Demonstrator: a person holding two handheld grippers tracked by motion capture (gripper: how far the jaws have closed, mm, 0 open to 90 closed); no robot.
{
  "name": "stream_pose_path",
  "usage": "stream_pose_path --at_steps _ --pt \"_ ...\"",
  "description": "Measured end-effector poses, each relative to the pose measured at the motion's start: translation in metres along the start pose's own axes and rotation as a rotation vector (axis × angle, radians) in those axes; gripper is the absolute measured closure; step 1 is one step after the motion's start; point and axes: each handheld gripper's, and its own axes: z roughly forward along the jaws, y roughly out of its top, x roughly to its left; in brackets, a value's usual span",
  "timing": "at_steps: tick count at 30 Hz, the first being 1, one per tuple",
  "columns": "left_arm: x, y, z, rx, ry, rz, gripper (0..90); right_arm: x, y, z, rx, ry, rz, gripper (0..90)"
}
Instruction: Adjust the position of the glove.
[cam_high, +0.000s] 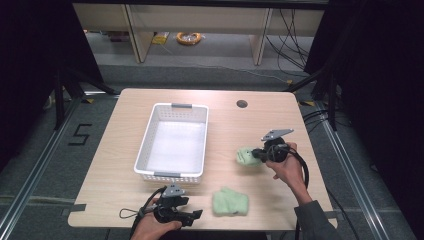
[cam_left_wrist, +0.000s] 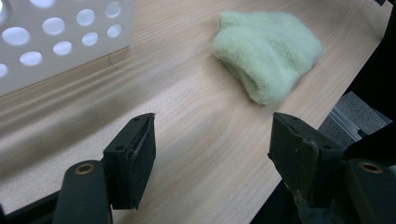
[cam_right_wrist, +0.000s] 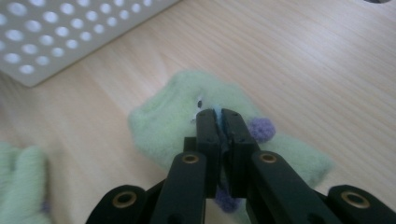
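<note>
At the table's near edge the left gripper (cam_high: 192, 215) waits wide open beside one green sock (cam_high: 230, 202), while the right gripper (cam_high: 256, 154) pinches the other sock (cam_high: 246, 156) right of the white basket (cam_high: 172, 175), likely to drop it in

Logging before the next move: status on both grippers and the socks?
Right gripper shut on green sock. Left gripper open, empty; second sock ahead on the table. White basket clear, nothing blocking.

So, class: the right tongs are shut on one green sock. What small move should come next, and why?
Probably lift the right tongs a little and carry the pinched green sock toward the white basket. The sock is clamped between the pads, the basket stands open just to its left in the high view, and nothing lies between them.
</note>
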Motion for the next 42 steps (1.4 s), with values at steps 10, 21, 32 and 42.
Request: stream_pose_path --at_steps 10,21,32,42 --pt "0.000 0.000 -0.002 -0.023 0.007 -0.020 30.9 0.043 -0.011 -0.022 -0.039 0.083 -0.027 87.2" --pt "0.002 0.001 -0.004 0.000 0.018 0.003 27.2 0.091 -0.028 -0.037 -0.039 0.138 -0.072 87.2" --pt "0.003 0.002 -0.005 0.001 0.026 -0.008 25.6 0.116 -0.036 -0.031 -0.051 0.162 -0.066 87.2" --pt "0.003 0.001 -0.005 -0.001 0.026 -0.014 26.0 0.132 -0.047 -0.021 -0.024 0.162 -0.042 86.8"
